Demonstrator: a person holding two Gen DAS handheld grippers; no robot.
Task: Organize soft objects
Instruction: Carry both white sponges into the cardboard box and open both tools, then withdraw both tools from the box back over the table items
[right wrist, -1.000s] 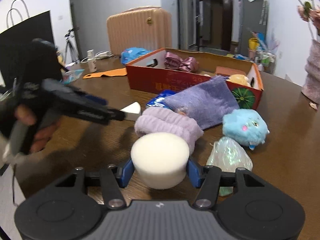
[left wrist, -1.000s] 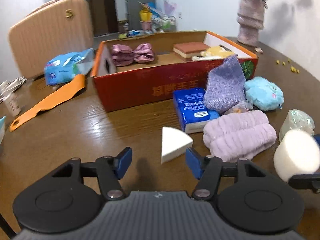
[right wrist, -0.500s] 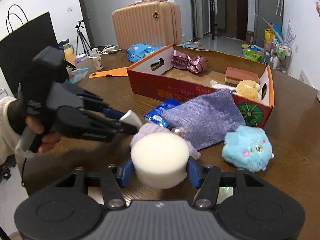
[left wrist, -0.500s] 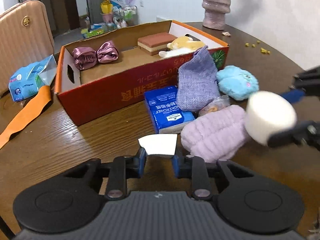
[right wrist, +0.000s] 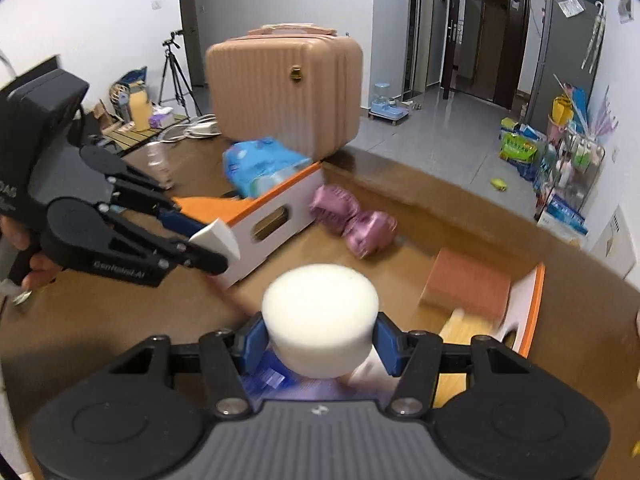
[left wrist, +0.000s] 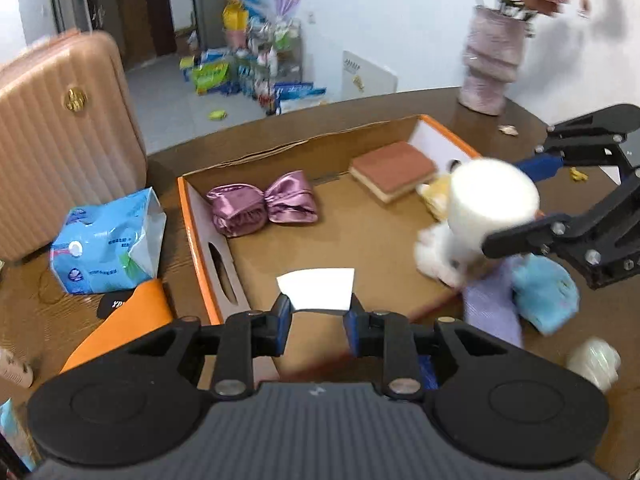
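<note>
My left gripper is shut on a white wedge sponge and holds it above the near wall of the orange-rimmed cardboard box. The right gripper is shut on a round white sponge and hangs over the box's right end. The left wrist view has that round sponge at the right, and the right wrist view has the wedge at the left. In the box lie purple satin bows, a brown sponge block and a yellowish plush.
Right of the box on the wooden table lie a purple pouch, a blue plush and a shiny packet. A blue tissue pack and an orange shoehorn lie to the left. A pink suitcase and a vase stand behind.
The left gripper shut on the wedge sponge and lifted it from the table. Both grippers rose and moved toward the box, the right one still carrying the round sponge.
</note>
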